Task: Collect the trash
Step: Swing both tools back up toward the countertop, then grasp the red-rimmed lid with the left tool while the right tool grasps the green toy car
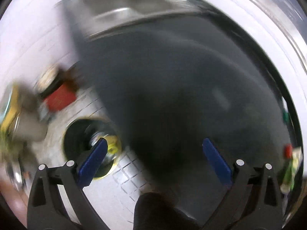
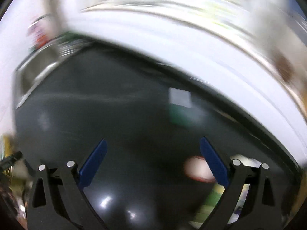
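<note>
Gaping empty, both hand-held grippers (image 1: 154,145) (image 2: 152,146); bin (image 1: 92,149) holds blurred yellow trash (image 1: 113,143).

Both wrist views down onto dark counter (image 1: 172,80)

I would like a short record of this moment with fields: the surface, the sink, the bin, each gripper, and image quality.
surface: dark countertop, mostly bare in both views
sink: steel sink at the far end of the countertop
bin: round bin on the tiled floor, below the counter edge, some trash inside
left gripper: jaws wide apart, holding nothing
right gripper: jaws wide apart, holding nothing
near right gripper: blurred pale item beside its right finger
image quality: strong motion blur; small items cannot be identified
</note>
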`<state>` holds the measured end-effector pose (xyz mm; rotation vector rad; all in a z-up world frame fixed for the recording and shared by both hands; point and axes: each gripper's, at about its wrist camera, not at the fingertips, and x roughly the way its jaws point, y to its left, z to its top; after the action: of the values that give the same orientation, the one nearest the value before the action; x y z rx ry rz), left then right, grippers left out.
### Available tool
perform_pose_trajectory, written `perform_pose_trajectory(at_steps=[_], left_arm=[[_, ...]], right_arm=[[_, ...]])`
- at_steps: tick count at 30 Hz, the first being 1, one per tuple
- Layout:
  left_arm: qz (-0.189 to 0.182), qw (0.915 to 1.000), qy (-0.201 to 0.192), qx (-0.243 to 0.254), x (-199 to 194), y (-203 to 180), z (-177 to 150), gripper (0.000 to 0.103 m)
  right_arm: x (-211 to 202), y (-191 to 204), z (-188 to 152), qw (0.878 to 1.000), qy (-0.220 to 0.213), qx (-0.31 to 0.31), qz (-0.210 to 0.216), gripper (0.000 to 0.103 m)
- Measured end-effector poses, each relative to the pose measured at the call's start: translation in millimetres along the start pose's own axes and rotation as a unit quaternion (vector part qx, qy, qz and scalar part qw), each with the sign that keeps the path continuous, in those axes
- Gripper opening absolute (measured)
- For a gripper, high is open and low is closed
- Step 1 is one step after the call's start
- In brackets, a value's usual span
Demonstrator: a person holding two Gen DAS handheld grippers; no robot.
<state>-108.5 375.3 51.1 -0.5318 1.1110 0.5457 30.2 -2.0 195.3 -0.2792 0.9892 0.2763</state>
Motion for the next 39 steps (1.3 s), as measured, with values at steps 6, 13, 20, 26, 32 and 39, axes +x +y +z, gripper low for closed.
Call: perform_pose_trajectory(at_steps=[6,13,20,26,32,39], left_arm=[[-0.059,0.9857,0.012,0.158,9.7,-168.9,4.7,0.097],[-0.089,0.9452,0.026,0.313,16.3,-298.7,-32.0,0.097],[-0.087,0.9307,0.053,0.351,37.9,-358.2,-45.0,0.097],[-0.077,0.9171,0.06,0.387,52.5,-397.0,-47.9,0.097],[-0.059,0.9022,0.069,0.422,74.4,-426.1,-50.3,0.097],[-0.058,0.8988,0.083,0.427,86.9,-437.7,-45.4,0.097]], right_arm=[[-29.0,-176.3,-79.3,0.982,0.033,0.159,-0.096,0.095],[-52.0,-267.8,-189.5,0.942,0.071,0.306,-0.121,0.095],[-38.6,-276.4,-254.8,0.912,0.11,0.378,-0.11,0.095],[-30.1,-267.4,-251.9,0.913,0.116,0.374,-0.114,0.095],[-10.1,-248.1,-211.6,0.949,0.123,0.267,-0.113,0.095],[27.9,-223.1,-174.1,0.974,0.155,0.124,-0.107,0.095]])
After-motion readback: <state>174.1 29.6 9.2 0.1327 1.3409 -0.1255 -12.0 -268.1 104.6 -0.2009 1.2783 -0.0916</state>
